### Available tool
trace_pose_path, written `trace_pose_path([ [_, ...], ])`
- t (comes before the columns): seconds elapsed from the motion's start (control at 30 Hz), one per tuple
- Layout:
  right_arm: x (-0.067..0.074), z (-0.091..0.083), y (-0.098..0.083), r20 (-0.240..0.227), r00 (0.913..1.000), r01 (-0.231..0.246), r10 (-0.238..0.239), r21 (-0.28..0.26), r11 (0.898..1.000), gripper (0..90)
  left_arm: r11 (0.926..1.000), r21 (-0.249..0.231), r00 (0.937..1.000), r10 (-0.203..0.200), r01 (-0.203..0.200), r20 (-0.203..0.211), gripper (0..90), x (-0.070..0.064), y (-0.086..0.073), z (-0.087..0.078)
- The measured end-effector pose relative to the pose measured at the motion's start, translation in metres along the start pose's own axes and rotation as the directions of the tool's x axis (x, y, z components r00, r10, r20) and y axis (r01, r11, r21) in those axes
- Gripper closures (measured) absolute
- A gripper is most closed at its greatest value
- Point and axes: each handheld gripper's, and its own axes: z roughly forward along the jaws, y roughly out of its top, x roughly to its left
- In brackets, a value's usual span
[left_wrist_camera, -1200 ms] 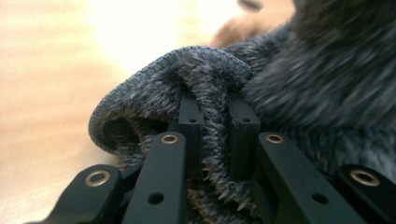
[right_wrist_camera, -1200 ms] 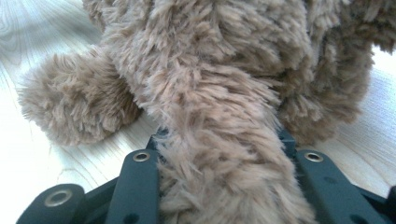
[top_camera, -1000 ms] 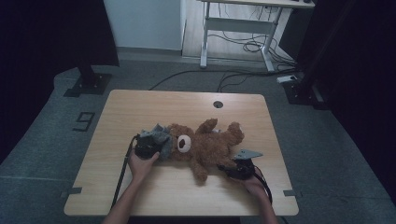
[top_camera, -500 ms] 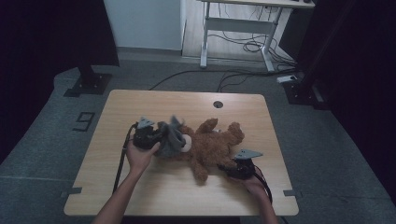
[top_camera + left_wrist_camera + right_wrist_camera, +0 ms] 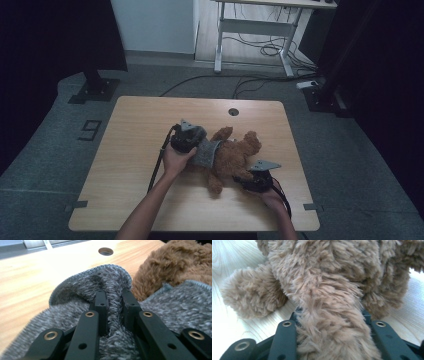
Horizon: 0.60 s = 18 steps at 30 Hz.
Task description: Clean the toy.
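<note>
A brown teddy bear (image 5: pixel 239 154) lies on the wooden table (image 5: pixel 135 135). A grey fuzzy garment (image 5: pixel 206 153) covers its head end. My left gripper (image 5: pixel 196 145) is shut on a fold of that garment (image 5: pixel 100 280), and the fabric is pinched between the jaws of the left gripper (image 5: pixel 115 298). Brown fur of the bear (image 5: pixel 175 262) shows just past the cloth. My right gripper (image 5: pixel 244 181) is shut on the bear's leg (image 5: pixel 332 290). Fur fills the gap of the right gripper (image 5: pixel 329 315), whose jaws have just eased open slightly.
A round cable hole (image 5: pixel 233 111) sits near the table's far edge. Black cables trail from both grippers toward the near edge. A desk frame (image 5: pixel 255 30) and dark stands are on the floor beyond the table.
My left gripper moved right and lifted, drawing the grey garment over the bear's head, which is now covered. The right gripper stayed in place on the leg.
</note>
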Motion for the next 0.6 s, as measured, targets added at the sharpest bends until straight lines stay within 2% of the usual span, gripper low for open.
trace_pose_path([
  [0.1,0.001,0.001,0.000,0.015,0.9999,0.007,-0.007,0.003,1.000,54.3,0.9995,-0.032,1.0000,-0.005,0.005,0.005,78.6,0.000,-0.012,-0.005],
  [0.2,0.004,-0.002,0.002,0.041,0.9989,0.021,-0.022,0.021,1.000,46.4,0.9978,-0.067,1.0000,0.003,-0.003,0.005,79.6,-0.004,-0.024,-0.010],
  [0.33,0.004,-0.007,0.004,0.044,0.9990,-0.005,0.005,0.014,1.000,33.3,0.9934,-0.114,1.0000,0.009,-0.008,0.002,80.0,-0.008,-0.037,-0.019],
  [0.37,0.005,-0.009,0.005,0.064,0.9979,-0.009,0.008,0.018,1.000,28.8,0.9927,-0.121,1.0000,0.004,-0.004,0.005,80.0,-0.009,-0.039,-0.020],
  [0.47,0.010,-0.010,0.007,0.102,0.9947,0.007,-0.010,0.022,1.000,22.9,0.9900,-0.141,0.9998,-0.007,0.009,0.019,80.1,-0.010,-0.046,-0.025],
  [0.53,0.012,-0.013,0.010,0.089,0.9960,0.008,-0.009,0.006,1.000,20.9,0.9893,-0.145,0.9994,-0.010,0.015,0.033,80.2,-0.011,-0.048,-0.028],
  [0.6,0.012,-0.019,0.013,0.081,0.9967,0.001,0.002,-0.037,0.999,20.4,0.9887,-0.149,0.9991,-0.012,0.018,0.041,80.2,-0.011,-0.050,-0.031],
])
